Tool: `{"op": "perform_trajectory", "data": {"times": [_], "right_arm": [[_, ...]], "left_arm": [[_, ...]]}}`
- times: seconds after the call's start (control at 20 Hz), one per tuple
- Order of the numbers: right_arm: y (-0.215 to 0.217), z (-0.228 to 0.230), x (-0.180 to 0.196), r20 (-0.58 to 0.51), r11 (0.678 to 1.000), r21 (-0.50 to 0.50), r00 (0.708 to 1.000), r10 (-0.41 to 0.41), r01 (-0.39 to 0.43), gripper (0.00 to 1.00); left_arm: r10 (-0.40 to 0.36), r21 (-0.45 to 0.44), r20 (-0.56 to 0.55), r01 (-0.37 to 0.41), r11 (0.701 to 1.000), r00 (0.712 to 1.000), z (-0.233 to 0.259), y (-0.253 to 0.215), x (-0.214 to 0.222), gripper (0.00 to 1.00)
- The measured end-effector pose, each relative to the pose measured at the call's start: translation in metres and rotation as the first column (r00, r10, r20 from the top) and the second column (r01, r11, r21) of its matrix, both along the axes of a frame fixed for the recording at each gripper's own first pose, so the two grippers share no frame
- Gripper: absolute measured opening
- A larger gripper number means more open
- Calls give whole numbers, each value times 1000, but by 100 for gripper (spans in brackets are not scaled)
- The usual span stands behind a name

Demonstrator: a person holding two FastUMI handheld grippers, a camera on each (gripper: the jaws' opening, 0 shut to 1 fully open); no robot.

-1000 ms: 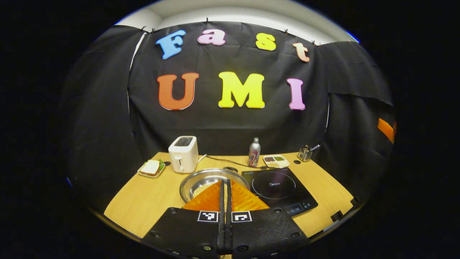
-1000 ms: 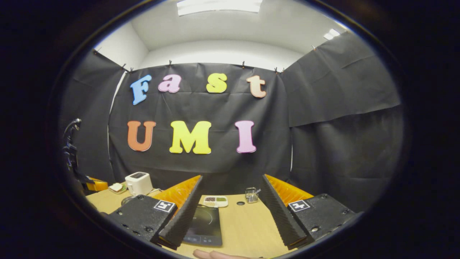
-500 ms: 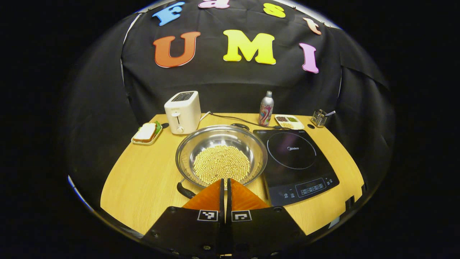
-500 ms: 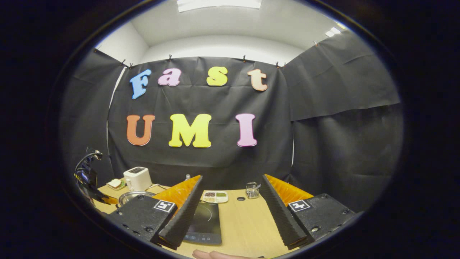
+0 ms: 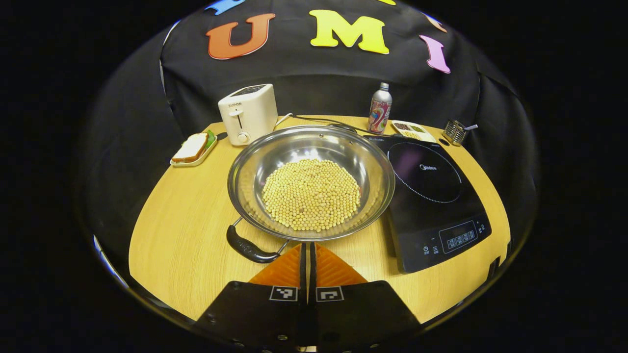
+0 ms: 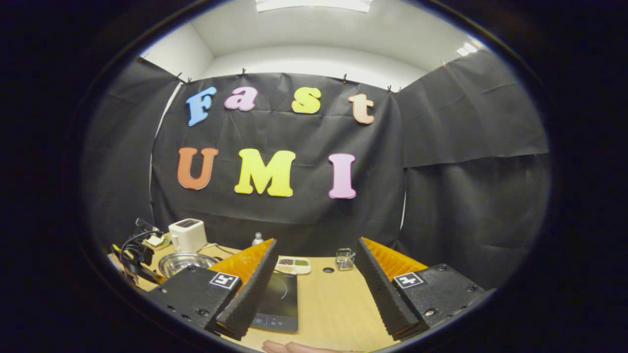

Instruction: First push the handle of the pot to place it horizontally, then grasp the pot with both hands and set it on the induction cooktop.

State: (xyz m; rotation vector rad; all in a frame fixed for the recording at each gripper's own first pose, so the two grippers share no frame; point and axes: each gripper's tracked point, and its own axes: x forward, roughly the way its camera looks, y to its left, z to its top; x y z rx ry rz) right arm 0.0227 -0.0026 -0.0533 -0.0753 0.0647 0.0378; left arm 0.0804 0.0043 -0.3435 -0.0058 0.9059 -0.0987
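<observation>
Claw on our left (image 5: 307,255) is clenched with nothing between its fingers, hovering just short of the near rim of the pot (image 5: 311,181), which sits on the desk (image 5: 186,230) full of pale beans, touching the induction cooktop (image 5: 431,196) on its right; its dark handle (image 5: 248,247) points toward us, tilted leftward. Our right claw (image 6: 314,279) stands released above the desk's right part

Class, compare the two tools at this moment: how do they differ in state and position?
The left tool has its fingers closed together, while the right tool is spread wide open. The left tool sits just short of the pot, beside its near handle; the right tool has the induction cooktop and bare table ahead. Neither holds anything.
</observation>
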Motion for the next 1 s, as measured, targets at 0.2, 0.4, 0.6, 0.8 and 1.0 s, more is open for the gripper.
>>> {"op": "perform_trajectory", "data": {"times": [0.2, 0.4, 0.6, 0.8, 1.0], "right_arm": [[7, -4, 2, -1, 1000, -23, 1000, -4, 4, 96], [22, 1, 1, 14, 1000, -21, 1000, 23, -22, 97], [24, 13, 3, 61, 1000, -22, 998, 7, -6, 97], [38, 20, 7, 82, 1000, -2, 996, 21, -21, 97], [50, 24, 10, 91, 999, 1, 995, 40, -41, 97]], "left_arm": [[25, -1, -25, -25, 1000, 999, -14, 15, 3, 10], [55, -22, -37, -55, 998, 998, -20, 25, 2, 0], [97, -42, -33, -98, 994, 995, -24, 37, 6, 0], [136, -57, -36, -138, 989, 990, -26, 59, 15, 0], [171, -78, -57, -176, 981, 984, -28, 78, 28, 0]]}}
